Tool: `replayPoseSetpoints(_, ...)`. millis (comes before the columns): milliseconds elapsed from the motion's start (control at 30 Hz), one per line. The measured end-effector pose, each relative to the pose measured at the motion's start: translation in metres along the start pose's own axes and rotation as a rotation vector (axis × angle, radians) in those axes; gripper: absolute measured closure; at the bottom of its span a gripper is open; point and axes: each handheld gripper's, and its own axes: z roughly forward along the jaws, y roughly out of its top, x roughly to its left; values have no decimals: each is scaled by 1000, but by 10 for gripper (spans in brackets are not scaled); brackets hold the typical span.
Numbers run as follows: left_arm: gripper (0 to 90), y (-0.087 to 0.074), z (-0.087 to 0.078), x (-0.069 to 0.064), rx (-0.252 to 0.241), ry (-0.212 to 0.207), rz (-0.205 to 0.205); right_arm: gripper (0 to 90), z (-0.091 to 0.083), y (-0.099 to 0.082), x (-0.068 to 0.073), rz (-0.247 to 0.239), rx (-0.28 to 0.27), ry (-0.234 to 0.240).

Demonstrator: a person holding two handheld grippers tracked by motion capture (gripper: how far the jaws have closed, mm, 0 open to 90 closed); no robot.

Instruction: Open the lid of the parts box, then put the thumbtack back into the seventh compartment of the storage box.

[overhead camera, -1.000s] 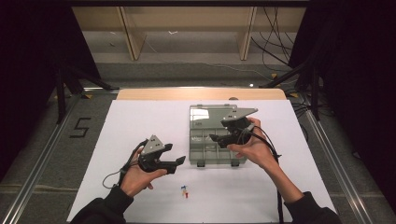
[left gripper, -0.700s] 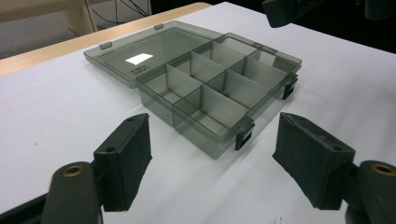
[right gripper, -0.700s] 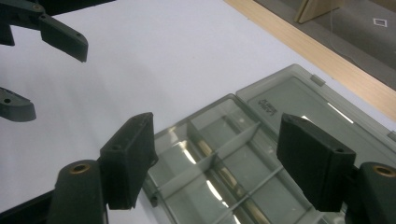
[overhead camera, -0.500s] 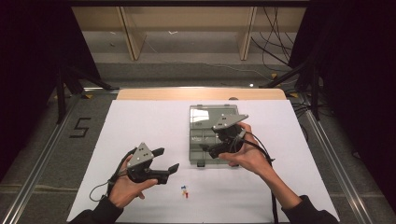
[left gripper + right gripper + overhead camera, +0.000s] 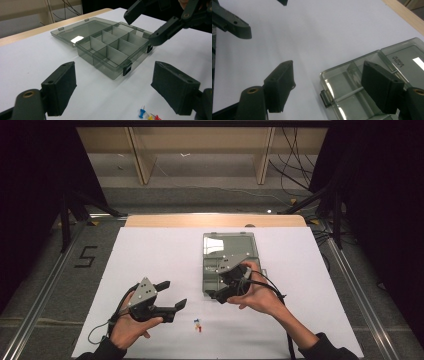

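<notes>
An open smoke-grey compartment box (image 5: 235, 251) lies on the white table top, its lid (image 5: 80, 31) folded back and its compartments (image 5: 110, 47) bare. Three small push pins (image 5: 198, 324), blue, yellow and red (image 5: 148, 115), lie on the sheet in front of it. My left gripper (image 5: 173, 294) hovers left of the pins; its jaws have just been opening and stand open (image 5: 117, 87) with nothing between them. My right gripper (image 5: 215, 287) is over the box's near-left corner (image 5: 342, 82), open (image 5: 330, 86) and holding nothing, its jaws having just closed a little.
The white sheet (image 5: 150, 255) covers the table, with a wooden strip (image 5: 215, 220) along the far edge. Cables trail from both grippers towards the near edge. Dark curtains and metal rails (image 5: 45, 290) flank the table.
My right gripper has moved from over the middle of the box toward its near-left corner. My left gripper has drifted left and nearer the front edge, its jaws spreading wider.
</notes>
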Motion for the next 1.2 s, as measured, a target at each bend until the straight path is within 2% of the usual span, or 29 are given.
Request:
replayPoseSetpoints(33, 187, 0, 0, 0, -13, -9, 3, 271, 2, 0, 1, -6, 1, -4)
replayPoseSetpoints(133, 187, -1, -5, -2, -23, -1, 3, 271, 4, 0, 4, -15, 17, 14)
replayPoseSetpoints(167, 187, 0, -6, -1, -31, -13, 25, 271, 4, 0, 5, -12, 18, 14)
replayPoseSetpoints(200, 187, -1, -6, -2, -38, -9, -1, 271, 5, 0, 6, -15, 20, 17)
replayPoseSetpoints(267, 187, -1, -7, -4, -55, -16, -9, 271, 7, -1, 8, -20, 25, 28)
replayPoseSetpoints(300, 187, -1, -9, -5, -47, -9, -6, 271, 8, -1, 10, -26, 32, 33)
replayPoseSetpoints(367, 187, -2, -9, -6, -59, -21, -6, 272, 10, -1, 13, -36, 42, 46)
replayPoseSetpoints(433, 187, -1, -10, -6, -54, -20, 19, 276, 11, -1, 15, -40, 49, 48)
replayPoseSetpoints(500, 187, -1, -11, -7, -57, -15, 1, 277, 13, -1, 16, -47, 55, 54)
replayPoseSetpoints(567, 188, -1, -11, -5, -60, -16, 18, 277, 14, -1, 18, -50, 67, 61)
replayPoseSetpoints(700, 187, -2, -11, -6, -64, -7, 10, 288, 18, -1, 21, -72, 80, 66)
replayPoseSetpoints(800, 187, -2, -11, -6, -61, -4, 11, 333, 20, -1, 25, -99, 98, 84)
replayPoseSetpoints(967, 188, -2, -10, -6, -72, -1, -9, 393, 28, 0, 32, -138, 147, 116)
replayPoseSetpoints(1033, 188, -1, -10, -5, -72, -1, 6, 414, 31, 0, 34, -148, 158, 124)
replayPoseSetpoints(1100, 188, -2, -9, -5, -76, -2, -3, 437, 35, 0, 36, -157, 173, 132)
replayPoseSetpoints(1133, 188, -2, -8, -4, -76, -8, 15, 453, 37, 0, 37, -169, 181, 133)
replayPoseSetpoints(1167, 191, -2, -8, -5, -68, 3, 3, 467, 39, -1, 39, -173, 193, 138)
replayPoseSetpoints(1200, 194, -2, -9, -5, -67, 7, 11, 497, 42, -2, 40, -186, 205, 151)
